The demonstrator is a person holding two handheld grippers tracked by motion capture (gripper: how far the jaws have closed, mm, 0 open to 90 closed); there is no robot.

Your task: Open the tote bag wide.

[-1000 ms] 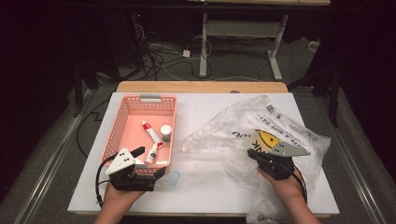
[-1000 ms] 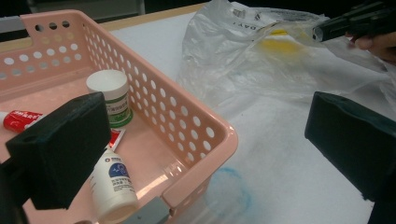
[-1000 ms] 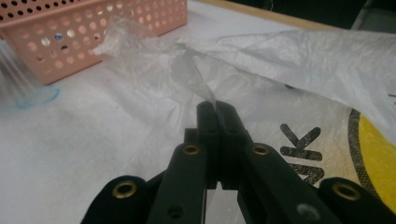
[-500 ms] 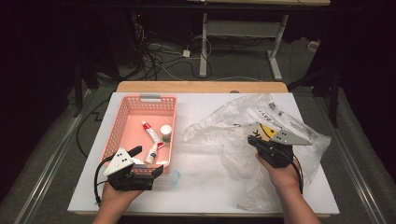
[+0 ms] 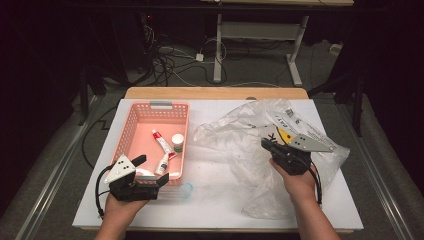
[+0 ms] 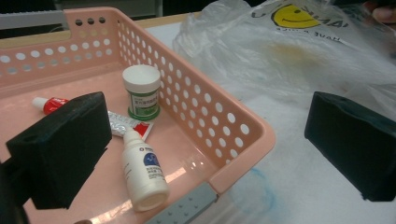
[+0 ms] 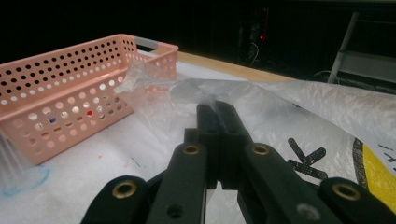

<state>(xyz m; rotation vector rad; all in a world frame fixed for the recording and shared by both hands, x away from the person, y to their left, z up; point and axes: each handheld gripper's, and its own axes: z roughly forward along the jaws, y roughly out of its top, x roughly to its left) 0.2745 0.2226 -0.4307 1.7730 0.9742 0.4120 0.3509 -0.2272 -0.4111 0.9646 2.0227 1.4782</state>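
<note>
Hovering at the pink basket's (image 5: 131, 131) near right corner by the tabletop's (image 5: 210, 210) front-left edge, the left gripper (image 5: 150, 170) has its jaws spread wide. Toward the right edge, the right gripper (image 5: 265, 145) pinches the clear plastic bag (image 5: 235, 135), jaws closed.

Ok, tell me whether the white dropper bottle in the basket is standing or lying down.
Lying down. The dropper bottle rests on its side on the basket floor, while the green-labelled jar beside it stands upright.

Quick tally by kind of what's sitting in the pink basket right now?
Tube, red cap: 1
Jar, white lid, green label: 1
White dropper bottle: 1
Total: 3, all in the pink basket.
</note>
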